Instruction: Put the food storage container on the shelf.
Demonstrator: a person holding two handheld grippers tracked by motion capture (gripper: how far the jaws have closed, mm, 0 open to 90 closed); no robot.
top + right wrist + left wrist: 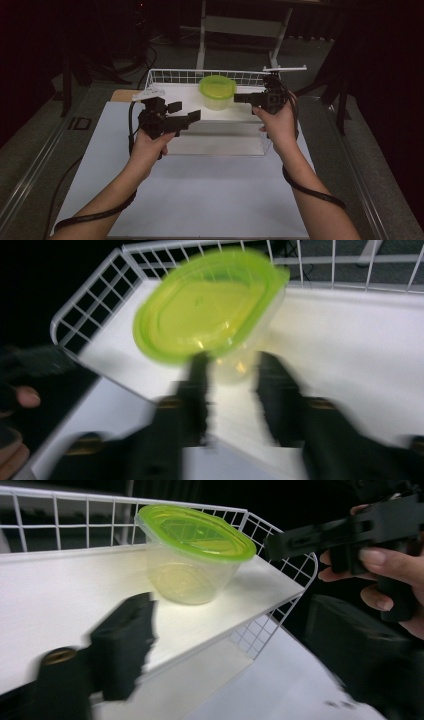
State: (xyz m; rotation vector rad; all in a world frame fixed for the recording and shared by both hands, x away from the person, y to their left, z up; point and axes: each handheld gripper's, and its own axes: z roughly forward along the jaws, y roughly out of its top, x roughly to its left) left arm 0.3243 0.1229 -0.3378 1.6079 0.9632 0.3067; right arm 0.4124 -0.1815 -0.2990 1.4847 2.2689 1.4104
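Item: tub (217,93) w/ green lid (217,85), clear body, upright, lid on. Sits on white shelf board (175,95) inside wire basket (190,76), toward far middle, just in front of the far wire wall. Nothing touching it.

Left gripper (187,114): held over basket's near-left part, pointing right toward tub, jaws wide, nothing between; well short of tub. Prob. spread in readiness to take the tub's side.

Right gripper (239,98): at basket's right, pointing left, tip just beside tub at lid height. Jaws set narrow w/ a gap, empty; its own view is blurred, tub just past the jaw tips. Likely lining up on lid rim.

Around: white table (200,200) under basket; cables trailing off both forearms; dark floor, a stand's legs (240,30) beyond.

In the way: basket's side wires hem in low approaches; the two grippers come from opposite sides, so could crowd each other at the tub.
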